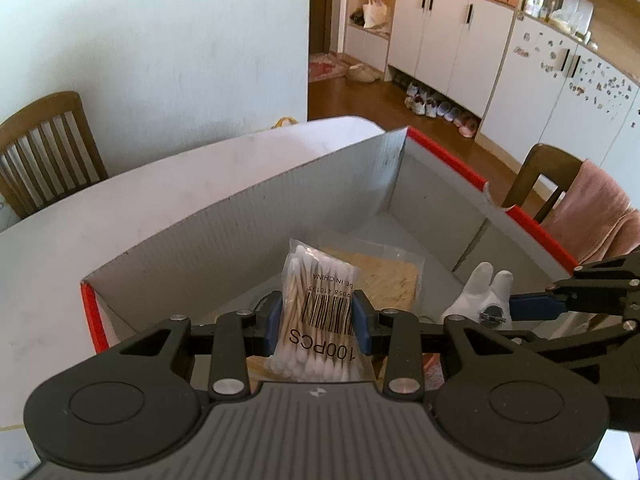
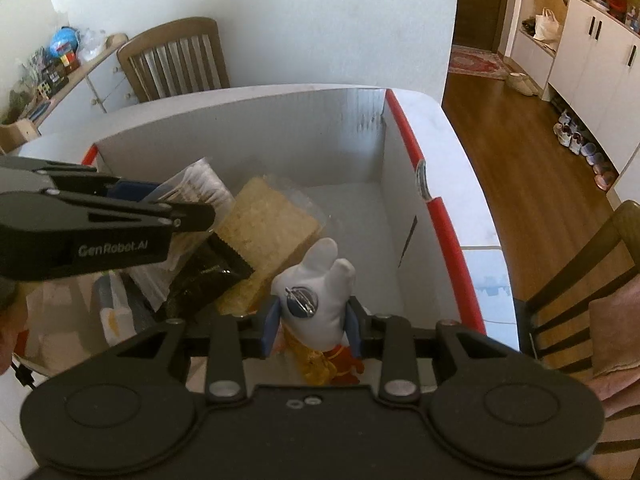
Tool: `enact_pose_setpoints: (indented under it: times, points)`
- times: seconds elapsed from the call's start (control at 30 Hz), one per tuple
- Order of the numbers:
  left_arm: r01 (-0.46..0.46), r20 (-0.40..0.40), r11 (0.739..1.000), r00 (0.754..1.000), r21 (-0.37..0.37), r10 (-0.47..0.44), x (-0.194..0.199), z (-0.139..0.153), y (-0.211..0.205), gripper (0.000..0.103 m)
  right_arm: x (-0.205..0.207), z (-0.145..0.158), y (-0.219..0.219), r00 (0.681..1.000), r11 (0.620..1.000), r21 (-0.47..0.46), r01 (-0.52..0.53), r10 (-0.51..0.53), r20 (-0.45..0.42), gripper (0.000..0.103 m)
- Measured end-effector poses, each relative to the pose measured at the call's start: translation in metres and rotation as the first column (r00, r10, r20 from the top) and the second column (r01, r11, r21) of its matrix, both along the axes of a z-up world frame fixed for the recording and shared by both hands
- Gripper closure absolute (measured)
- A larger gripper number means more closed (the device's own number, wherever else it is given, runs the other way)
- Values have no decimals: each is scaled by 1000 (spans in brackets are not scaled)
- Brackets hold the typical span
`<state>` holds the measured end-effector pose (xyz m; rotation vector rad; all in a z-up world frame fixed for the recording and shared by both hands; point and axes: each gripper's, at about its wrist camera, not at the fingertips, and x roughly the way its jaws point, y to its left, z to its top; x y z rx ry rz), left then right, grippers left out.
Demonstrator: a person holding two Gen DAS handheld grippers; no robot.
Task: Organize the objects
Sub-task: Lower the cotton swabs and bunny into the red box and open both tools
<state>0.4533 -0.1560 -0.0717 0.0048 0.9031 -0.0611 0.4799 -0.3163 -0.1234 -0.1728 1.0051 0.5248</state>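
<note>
Inside the matt corrugated cardboard box (image 1: 224,216): cotton swabs in a glossy clear plastic bag (image 1: 318,312). Beside it, a soft white cloth toy (image 2: 316,300) with a shiny metal pin (image 2: 301,303).

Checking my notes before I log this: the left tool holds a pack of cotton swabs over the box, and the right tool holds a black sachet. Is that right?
Not quite. The left tool does hold the pack of cotton swabs over the box, but the right tool holds a white plush toy, not a black sachet. The right wrist view shows the black sachet lying in the box.
</note>
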Motion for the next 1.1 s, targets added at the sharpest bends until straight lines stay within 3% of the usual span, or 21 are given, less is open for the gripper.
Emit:
enact_pose_setpoints:
  times: [0.5,0.67,0.77,0.83,0.93,1.1]
  points:
    - [2,-64,1000,998,10,-1,12,-13,0,68,0,-4,2,1000,999,-37,-7,8,17,67]
    - [48,-74,997,996,52,-44,13,-15,-7,65,-2,0,1,1000,999,-38,-4,5,26,63]
    - [59,-80,997,995,55,-54,12,-15,-9,55,-4,2,1,999,999,-38,1,1,39,59]
    - [64,-74,996,995,56,-60,10,-14,-10,37,-6,4,-1,999,999,-35,1,0,42,57]
    - [68,-65,997,996,45,-65,4,-11,-10,35,-9,6,-4,999,1000,-25,1,1,51,47]
    - [58,-41,998,998,11,-57,-8,-6,-6,35,-15,12,-8,998,1000,9,20,-20,65,42]
